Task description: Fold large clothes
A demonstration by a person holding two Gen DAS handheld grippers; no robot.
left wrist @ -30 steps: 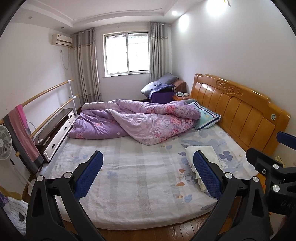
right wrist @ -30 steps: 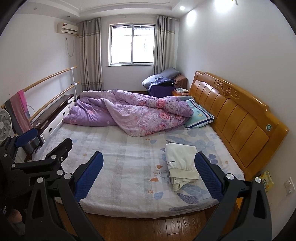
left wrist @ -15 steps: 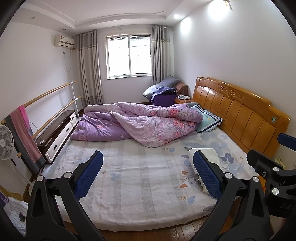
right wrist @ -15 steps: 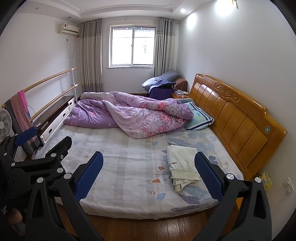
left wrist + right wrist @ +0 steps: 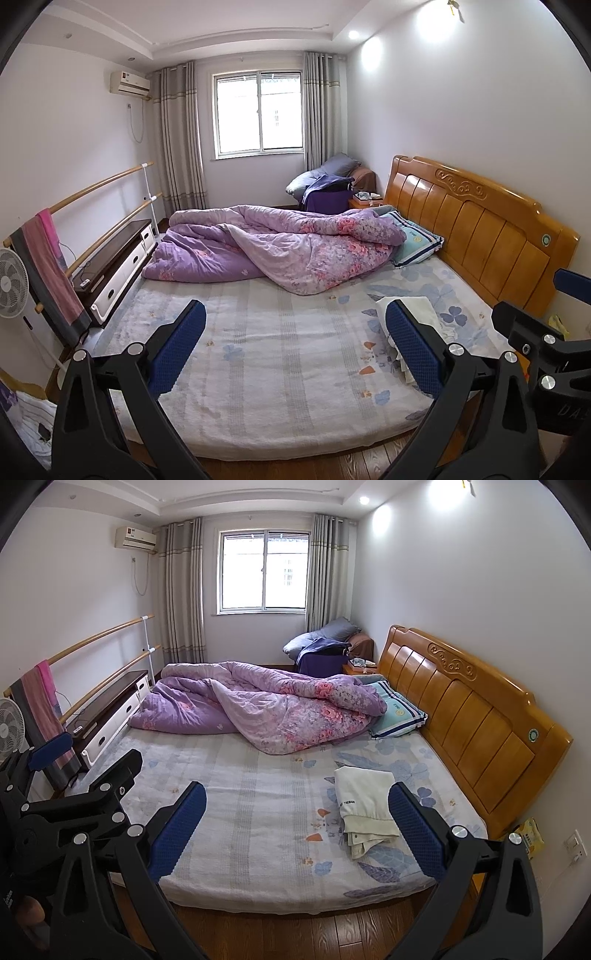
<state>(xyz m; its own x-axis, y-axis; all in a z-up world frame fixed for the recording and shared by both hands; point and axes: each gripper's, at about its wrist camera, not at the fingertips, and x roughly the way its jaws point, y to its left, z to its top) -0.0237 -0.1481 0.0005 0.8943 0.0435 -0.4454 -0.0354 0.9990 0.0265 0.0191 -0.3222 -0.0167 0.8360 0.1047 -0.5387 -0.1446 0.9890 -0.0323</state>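
A folded cream-white garment [image 5: 364,799] lies on the bed [image 5: 258,812] near its right front corner; in the left wrist view [image 5: 417,308] it is partly hidden behind a finger. My left gripper [image 5: 295,343] is open and empty, held above the floor in front of the bed. My right gripper [image 5: 297,823] is open and empty too, just to the right of the left one. The left gripper's body [image 5: 74,782] shows in the right wrist view, and the right gripper's body [image 5: 546,332] in the left wrist view.
A crumpled purple floral quilt [image 5: 266,705] fills the far half of the bed, with a striped pillow [image 5: 397,714] by the wooden headboard [image 5: 472,709]. A low cabinet [image 5: 110,716], rails with hanging towels [image 5: 40,705] and a fan [image 5: 11,284] stand left. Wood floor [image 5: 295,934] lies below.
Both grippers have moved back from the bed and tilted up slightly; the bed and garment look smaller and lower. The jaws stay open.
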